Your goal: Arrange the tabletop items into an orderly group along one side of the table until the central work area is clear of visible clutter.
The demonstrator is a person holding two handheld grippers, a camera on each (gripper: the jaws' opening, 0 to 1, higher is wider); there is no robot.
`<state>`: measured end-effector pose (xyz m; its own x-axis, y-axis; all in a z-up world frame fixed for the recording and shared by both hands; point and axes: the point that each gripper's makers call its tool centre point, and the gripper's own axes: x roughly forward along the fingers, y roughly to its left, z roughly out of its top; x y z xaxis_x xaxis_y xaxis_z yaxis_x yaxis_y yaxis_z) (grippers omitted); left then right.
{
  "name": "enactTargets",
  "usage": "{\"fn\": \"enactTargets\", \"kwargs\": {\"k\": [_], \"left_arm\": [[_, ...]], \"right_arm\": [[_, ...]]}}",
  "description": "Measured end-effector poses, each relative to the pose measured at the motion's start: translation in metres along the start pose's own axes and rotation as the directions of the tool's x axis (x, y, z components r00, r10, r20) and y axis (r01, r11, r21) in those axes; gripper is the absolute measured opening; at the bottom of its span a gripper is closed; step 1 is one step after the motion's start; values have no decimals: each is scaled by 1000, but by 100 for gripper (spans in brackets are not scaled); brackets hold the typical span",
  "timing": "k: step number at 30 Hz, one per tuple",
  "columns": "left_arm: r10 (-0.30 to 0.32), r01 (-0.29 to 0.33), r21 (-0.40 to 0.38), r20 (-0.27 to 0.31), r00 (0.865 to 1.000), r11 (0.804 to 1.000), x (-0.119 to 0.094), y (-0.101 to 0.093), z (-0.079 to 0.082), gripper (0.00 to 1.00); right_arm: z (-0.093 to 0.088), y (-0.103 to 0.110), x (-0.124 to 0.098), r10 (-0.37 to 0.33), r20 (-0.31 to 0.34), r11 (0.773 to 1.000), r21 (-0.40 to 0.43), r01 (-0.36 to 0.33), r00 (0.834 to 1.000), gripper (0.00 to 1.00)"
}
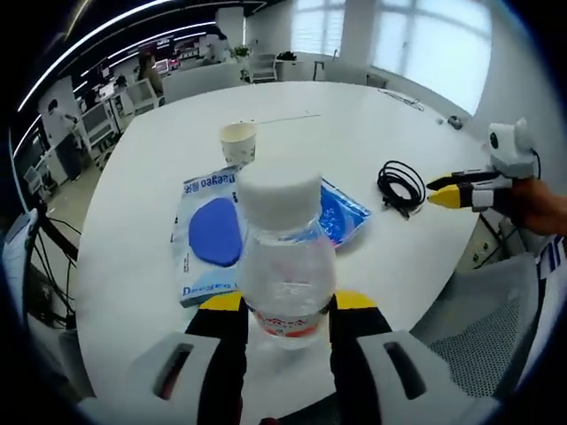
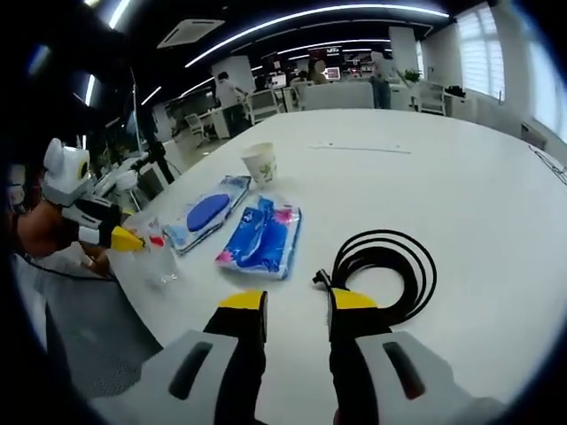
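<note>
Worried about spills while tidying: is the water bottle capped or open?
Capped. In the left gripper view the bottle, between the left gripper jaws, carries its white cap.

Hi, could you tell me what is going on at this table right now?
A person is tidying a white table with two handheld grippers. The left gripper is shut on a clear water bottle near the table's edge. The right gripper is open, just short of a coiled black cable. Two blue wipe packs and a paper cup lie farther in.
</note>
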<state>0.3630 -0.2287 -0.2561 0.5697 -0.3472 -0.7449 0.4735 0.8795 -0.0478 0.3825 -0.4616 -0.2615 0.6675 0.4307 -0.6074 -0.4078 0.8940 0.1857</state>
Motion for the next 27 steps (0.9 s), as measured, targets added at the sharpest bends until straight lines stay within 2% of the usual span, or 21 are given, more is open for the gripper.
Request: {"fn": "enactTargets", "kwargs": {"k": [8,22,27], "left_arm": [[-3,3,26,-2,1000,1000,-5,-1,-7,35],[-3,4,84,-8,1000,996,-14,-5,-21,35],[0,0,74,-4,1000,997,-14,-4,-21,35]], "right_arm": [[5,5,3,12,4,1000,-11,-12,1000,25],[2,15,7,31,-13,999,-23,-31,999,26],[6,17,8,33,-7,999,-27,-34,999,26]]}}
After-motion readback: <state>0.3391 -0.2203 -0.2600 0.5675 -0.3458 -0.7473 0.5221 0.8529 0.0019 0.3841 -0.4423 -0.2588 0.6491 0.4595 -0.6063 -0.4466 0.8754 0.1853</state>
